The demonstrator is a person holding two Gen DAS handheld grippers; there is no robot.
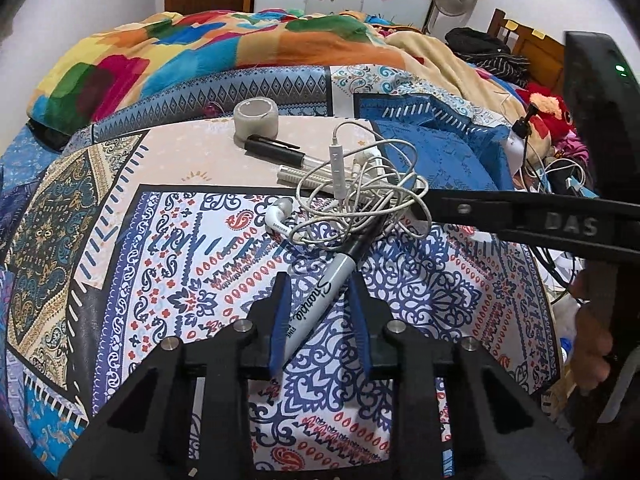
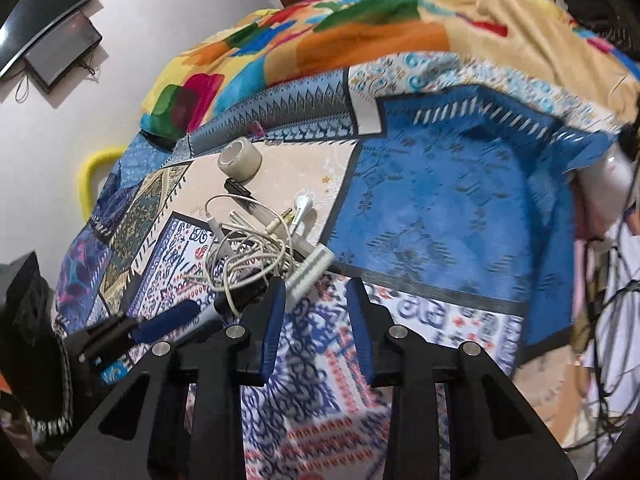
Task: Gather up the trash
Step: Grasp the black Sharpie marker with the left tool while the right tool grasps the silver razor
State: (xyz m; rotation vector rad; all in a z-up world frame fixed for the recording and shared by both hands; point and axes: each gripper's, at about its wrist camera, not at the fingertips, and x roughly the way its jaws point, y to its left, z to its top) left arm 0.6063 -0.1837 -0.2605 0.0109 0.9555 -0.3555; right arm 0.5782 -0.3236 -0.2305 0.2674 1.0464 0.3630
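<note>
A grey Sharpie marker (image 1: 320, 300) lies slantwise on the patterned bedsheet (image 1: 160, 280), between the blue pads of my left gripper (image 1: 318, 280). Sheet shows on both sides of the marker, so the jaws stand open around it. Just beyond it lies a tangle of white earphones (image 1: 360, 196), over a white ribbed stick (image 1: 296, 174) and a black pen (image 1: 276, 150). A roll of tape (image 1: 256, 118) stands behind. My right gripper (image 2: 316, 292) is open over bare sheet, its left fingertip beside the white ribbed stick (image 2: 312, 266) and the earphones (image 2: 248, 256).
A bright patchwork blanket (image 1: 200, 52) is heaped behind the items. Loose cables (image 1: 552, 168) and a red plush toy (image 1: 548, 112) crowd the right edge. A hand (image 1: 592, 344) holds the right gripper's handle. A yellow loop (image 2: 88, 176) hangs off the bed's left side.
</note>
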